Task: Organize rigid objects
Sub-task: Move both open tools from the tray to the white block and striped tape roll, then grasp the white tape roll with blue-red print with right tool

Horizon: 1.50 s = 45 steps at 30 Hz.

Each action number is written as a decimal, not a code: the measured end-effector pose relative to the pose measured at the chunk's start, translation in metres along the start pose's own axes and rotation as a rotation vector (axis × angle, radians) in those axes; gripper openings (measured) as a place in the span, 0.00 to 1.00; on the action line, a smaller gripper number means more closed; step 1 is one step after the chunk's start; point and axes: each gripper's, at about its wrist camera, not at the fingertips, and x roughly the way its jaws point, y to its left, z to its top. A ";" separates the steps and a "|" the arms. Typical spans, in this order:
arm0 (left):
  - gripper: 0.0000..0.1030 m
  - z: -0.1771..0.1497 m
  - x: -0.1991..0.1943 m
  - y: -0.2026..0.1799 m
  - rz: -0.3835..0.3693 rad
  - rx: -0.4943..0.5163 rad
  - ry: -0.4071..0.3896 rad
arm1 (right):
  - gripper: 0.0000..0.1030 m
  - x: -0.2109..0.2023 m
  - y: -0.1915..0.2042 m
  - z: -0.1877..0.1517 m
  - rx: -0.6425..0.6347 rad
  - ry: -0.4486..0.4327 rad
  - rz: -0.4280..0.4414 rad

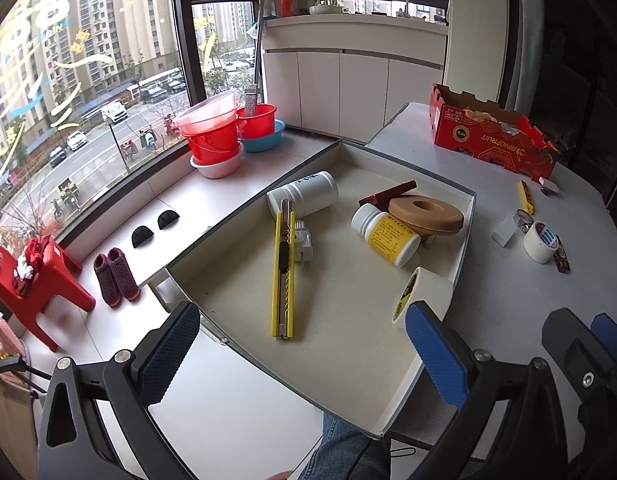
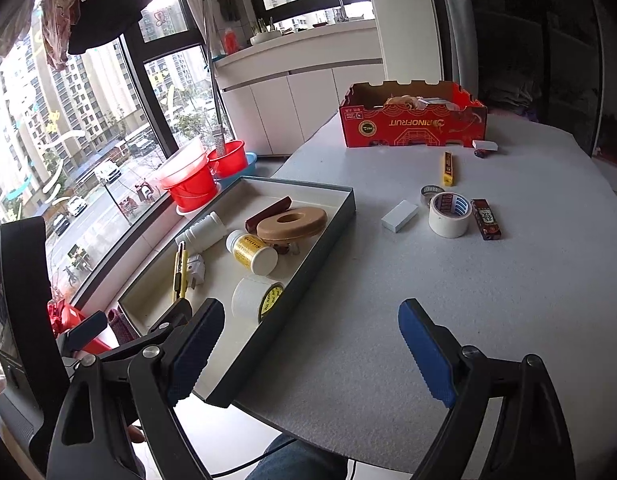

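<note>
Two hand-held grippers, left hand-held gripper [image 1: 302,352] and right hand-held gripper [image 2: 312,354], hover wide open and empty while the white tape roll [image 2: 449,215] (light, stiff, probably best pinched across its rim) waits on the surface [image 2: 408,300] outside the tray [image 2: 328,224].

Knife [image 1: 283,270], bottles in tray [image 1: 464,236]; tape [image 2: 449,215] right, on table [image 2: 428,300].

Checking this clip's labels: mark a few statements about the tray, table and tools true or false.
1. The yellow knife lies inside the tray. True.
2. The right tool grips a tape roll. False: it is open and empty.
3. A white tape roll stands on the table, outside the tray. True.
4. The red box sits inside the tray. False: it sits on the table.
</note>
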 end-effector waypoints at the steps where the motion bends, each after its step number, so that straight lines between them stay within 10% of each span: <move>1: 1.00 0.000 0.000 -0.003 -0.006 0.008 0.002 | 0.87 -0.001 -0.003 0.000 0.006 -0.001 -0.003; 20: 1.00 0.006 0.009 -0.156 -0.351 0.279 0.077 | 0.87 -0.016 -0.175 0.003 0.300 0.017 -0.241; 45: 1.00 -0.021 0.057 -0.162 -0.393 0.382 0.098 | 0.87 0.155 -0.109 0.077 -0.287 0.142 -0.164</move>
